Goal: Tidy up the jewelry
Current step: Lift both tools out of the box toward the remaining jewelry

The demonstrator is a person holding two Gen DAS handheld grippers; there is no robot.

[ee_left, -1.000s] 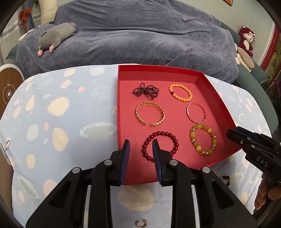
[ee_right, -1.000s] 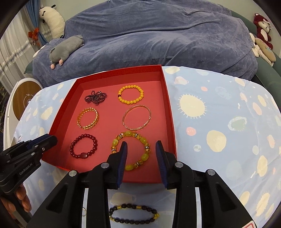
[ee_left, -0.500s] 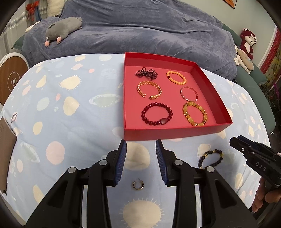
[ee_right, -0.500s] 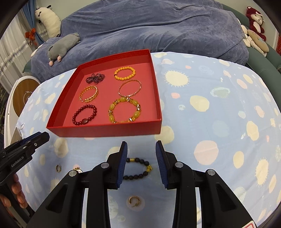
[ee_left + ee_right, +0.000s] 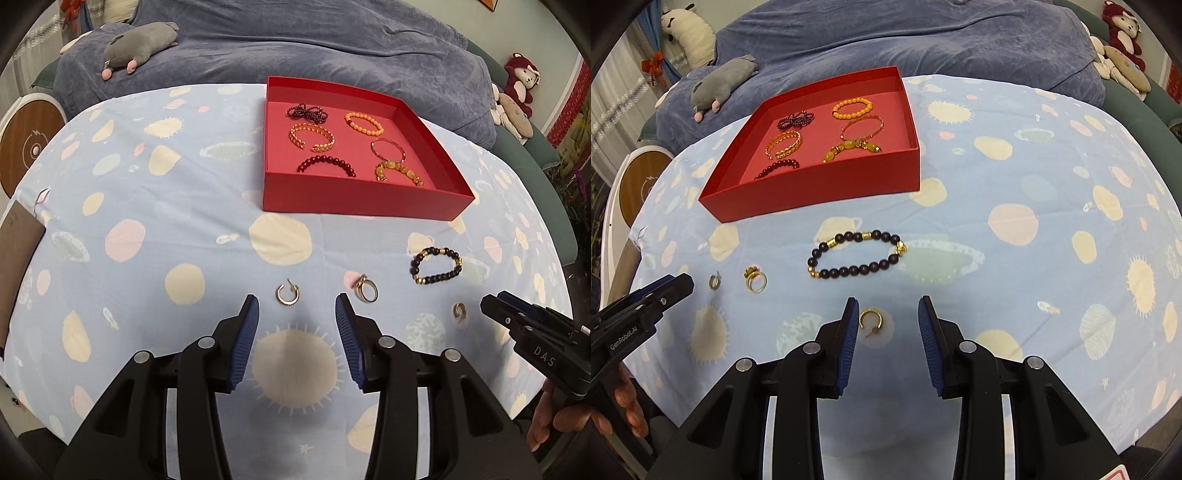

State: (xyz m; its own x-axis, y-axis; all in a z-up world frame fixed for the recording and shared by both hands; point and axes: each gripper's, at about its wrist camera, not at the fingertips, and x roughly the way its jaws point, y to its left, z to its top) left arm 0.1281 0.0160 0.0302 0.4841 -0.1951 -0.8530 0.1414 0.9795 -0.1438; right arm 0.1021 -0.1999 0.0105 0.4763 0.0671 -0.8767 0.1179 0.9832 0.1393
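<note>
- Left wrist view: left gripper [image 5: 297,308] had just been opening, jaws empty; hoop earring [image 5: 287,294] lay ahead, lower centre — best straddled squarely.
- Right gripper [image 5: 888,310] — open, empty.

Red tray [image 5: 354,201] is sitting far on the spotted cloth, w/ six bracelets lying flat inside in two columns. Left col, far to near: dark beaded twist [image 5: 307,112], gold chain cuff [image 5: 312,137], dark red beads [image 5: 326,163]. Right col: orange beads [image 5: 364,123], thin pink bangle [image 5: 388,148], yellow stone beads [image 5: 399,172]. Outside the tray, near side: black-and-gold bead bracelet [image 5: 857,254] lying flat; gold hoop earring [image 5: 287,294] just ahead of my left fingers; gold ring w/ ornament [image 5: 365,290] beside it; another small hoop earring [image 5: 871,320] lying between my right fingers, not touched.
</note>
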